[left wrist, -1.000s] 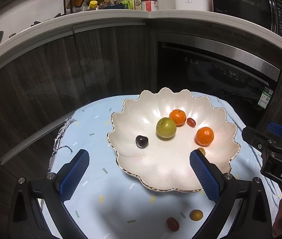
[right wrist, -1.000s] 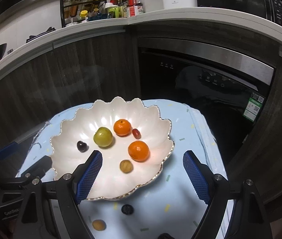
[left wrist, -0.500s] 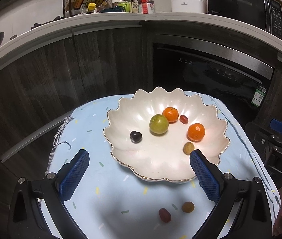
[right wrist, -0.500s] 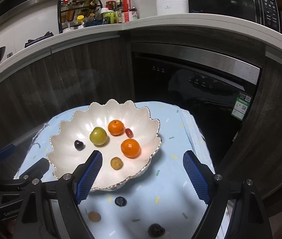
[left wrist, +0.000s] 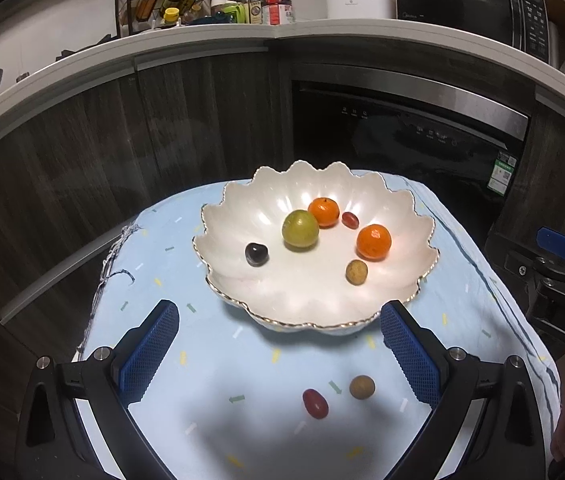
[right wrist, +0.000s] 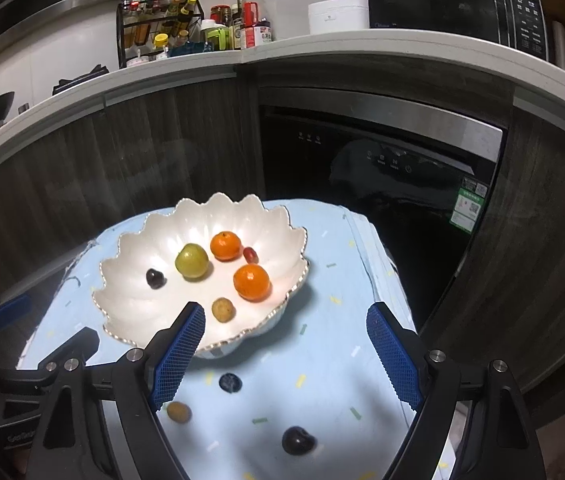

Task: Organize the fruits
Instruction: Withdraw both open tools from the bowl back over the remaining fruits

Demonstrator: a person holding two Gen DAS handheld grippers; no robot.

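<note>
Scalloped white bowl holds six fruits, one perhaps a longan; both grippers' fingers released.

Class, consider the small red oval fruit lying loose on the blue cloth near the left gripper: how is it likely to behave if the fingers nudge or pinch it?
The red oval fruit looks smooth and glossy, so it may slip from a pinch. Rounded and small, it will probably roll if nudged, though the soft blue cloth may slow it. It lies between the open left gripper fingers, so closing gently seems wise; it may bruise.
</note>
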